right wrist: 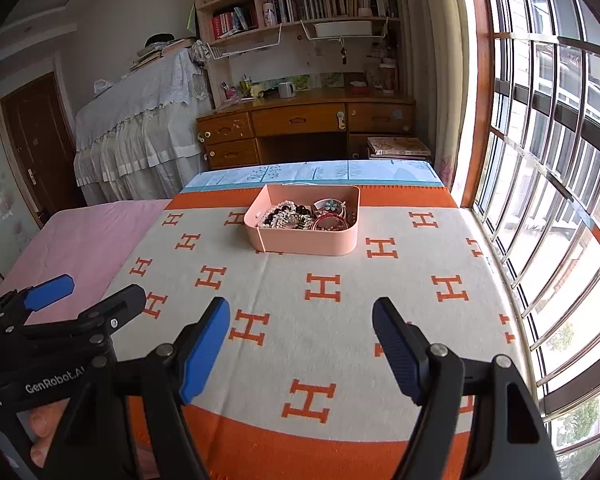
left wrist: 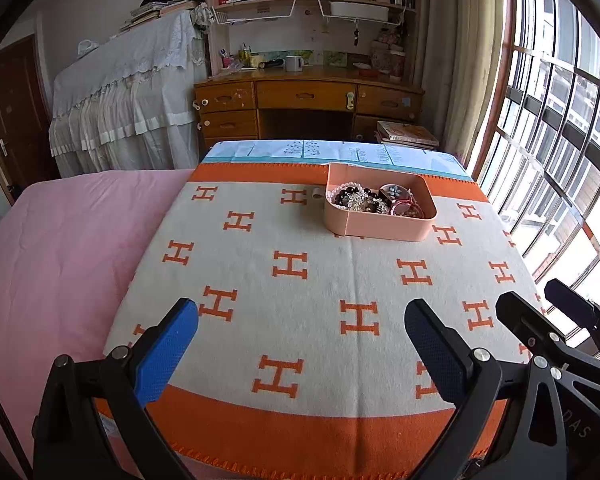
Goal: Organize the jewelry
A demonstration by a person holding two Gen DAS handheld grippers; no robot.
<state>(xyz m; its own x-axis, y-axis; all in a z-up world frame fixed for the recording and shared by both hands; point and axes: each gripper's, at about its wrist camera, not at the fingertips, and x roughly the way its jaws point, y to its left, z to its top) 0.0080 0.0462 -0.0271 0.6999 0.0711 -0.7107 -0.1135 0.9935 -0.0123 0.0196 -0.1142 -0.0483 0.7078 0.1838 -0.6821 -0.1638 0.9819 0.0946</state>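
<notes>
Grippers sit closest to me, side by side and low over the near edge of the blanket [left wrist: 300, 280]. My left gripper [left wrist: 300, 320] has its blue pads spread wide with nothing between them; my right gripper [right wrist: 300, 324] is likewise parted and empty. In the right wrist view the left one shows just off to its left, and a few fingers [right wrist: 40, 436] of the hand carrying it peek out beneath the frame. Both point forward and slightly down along the bed, level with each other, a neutral pose that favours neither side.

Ahead of both lies an open stretch of cream cloth with orange H marks, spread over a pink sheet [left wrist: 60, 260]. I see no loose pieces on it.

Farther ahead, right of my left gripper's line and a little left of my right one's, sits the pink tray [right wrist: 304, 246], near the orange band at the blanket's far edge. The jewelry [right wrist: 300, 214] is all inside it: pearl strands and dark beads heaped to one side, red bangles and a flower-topped piece to the other, tangled together. That fits either a pile waiting to be sorted or pieces gathered into the tray.

Beyond the bed stands a wooden desk [left wrist: 308, 96].
</notes>
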